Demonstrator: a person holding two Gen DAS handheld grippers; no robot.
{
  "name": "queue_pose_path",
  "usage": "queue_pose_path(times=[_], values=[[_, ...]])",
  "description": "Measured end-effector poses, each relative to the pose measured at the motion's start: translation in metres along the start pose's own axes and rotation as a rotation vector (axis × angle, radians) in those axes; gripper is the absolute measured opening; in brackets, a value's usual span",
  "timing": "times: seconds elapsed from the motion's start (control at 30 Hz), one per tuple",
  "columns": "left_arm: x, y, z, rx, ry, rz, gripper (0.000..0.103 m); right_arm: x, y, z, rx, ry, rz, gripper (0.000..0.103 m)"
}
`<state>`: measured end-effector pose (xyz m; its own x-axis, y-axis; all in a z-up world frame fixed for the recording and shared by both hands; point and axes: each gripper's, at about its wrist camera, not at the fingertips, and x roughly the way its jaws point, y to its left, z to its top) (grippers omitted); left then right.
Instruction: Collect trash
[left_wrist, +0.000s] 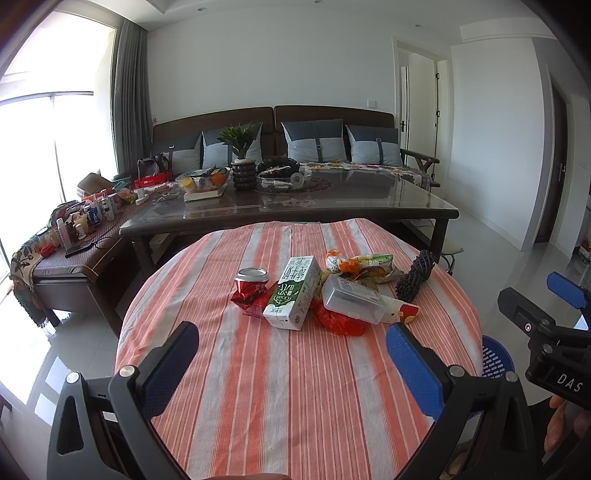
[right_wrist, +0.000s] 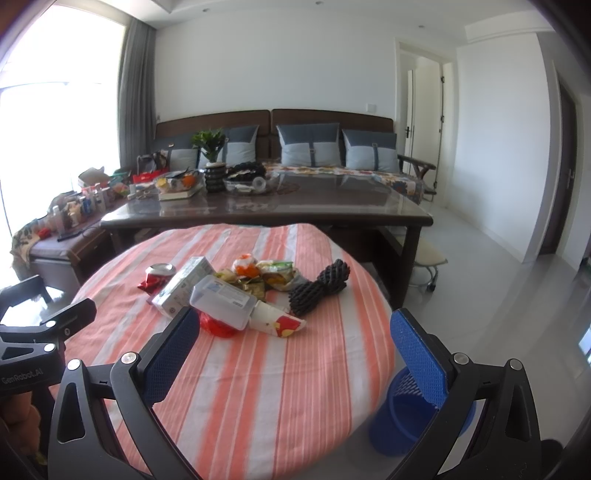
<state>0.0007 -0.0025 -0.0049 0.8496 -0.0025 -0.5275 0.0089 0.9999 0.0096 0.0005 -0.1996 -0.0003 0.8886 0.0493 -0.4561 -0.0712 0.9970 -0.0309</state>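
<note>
Now – trash pile (left_wrist: 321, 291) ahead of left gripper (left_wrist: 291, 354) | right gripper (right_wrist: 295, 343) | both spread, empty

Can (left_wrist: 252, 283) left of carton (left_wrist: 294, 293), on table (left_wrist: 258, 387).

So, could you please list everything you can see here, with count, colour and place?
round table: 1, orange-and-white striped cloth, front
crushed can: 1, red, left of the pile
milk carton: 1, green and white, lying beside the can
plastic box: 1, clear, on a red bag
paper cup: 1, white, red and yellow, flattened
foam net: 1, black, right of the pile
wrappers: several, mixed colours, behind the box
bin: 1, blue, floor, right of the table
long table: 1, dark, behind
left gripper: open
right gripper: open
</note>
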Motion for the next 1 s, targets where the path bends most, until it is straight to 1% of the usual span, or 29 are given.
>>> queue_pose_path(times=[1.0], values=[[0.0005, -0.0004, 0.001, 0.001, 0.002, 0.002, 0.103, 0.0, 0.0014, -0.0007, -0.003, 0.002, -0.001, 0.103]])
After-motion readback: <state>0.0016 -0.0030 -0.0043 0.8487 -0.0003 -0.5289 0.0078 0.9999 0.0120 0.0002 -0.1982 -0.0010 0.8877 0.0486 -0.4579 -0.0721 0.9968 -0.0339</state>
